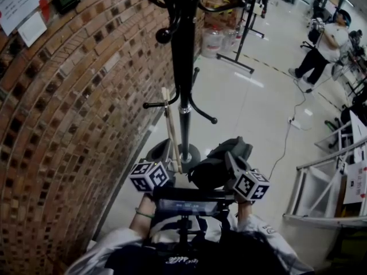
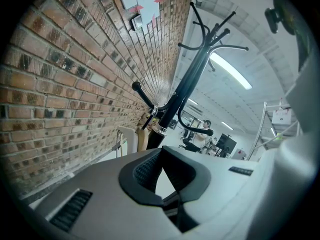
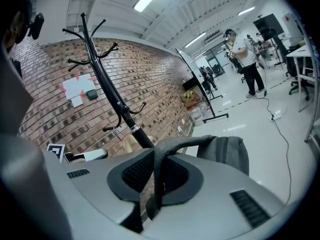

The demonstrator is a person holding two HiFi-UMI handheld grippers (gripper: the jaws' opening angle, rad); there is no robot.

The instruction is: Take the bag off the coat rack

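Note:
The black coat rack point(image 1: 183, 67) stands against the brick wall, its round base point(image 1: 188, 153) just ahead of both grippers. A dark grey bag point(image 1: 218, 164) hangs low, off the hooks, to the right of the base. My right gripper point(image 1: 229, 164) is shut on the bag's strap point(image 3: 159, 174), which runs between the pads; the bag body point(image 3: 227, 153) droops beyond the jaws. My left gripper point(image 1: 160, 153) is beside the base, open, with bare floor showing between its pads point(image 2: 145, 173). In the left gripper view the coat rack point(image 2: 187, 84) rises ahead, its hooks bare.
The brick wall point(image 1: 69, 113) curves along the left, with papers point(image 1: 23, 4) pinned to it. A wooden stick point(image 1: 171, 125) leans by the pole. Water jugs point(image 1: 213, 39) and another stand point(image 1: 243, 39) are behind. A person point(image 1: 324, 47) stands far right; a cable point(image 1: 289, 125) crosses the floor.

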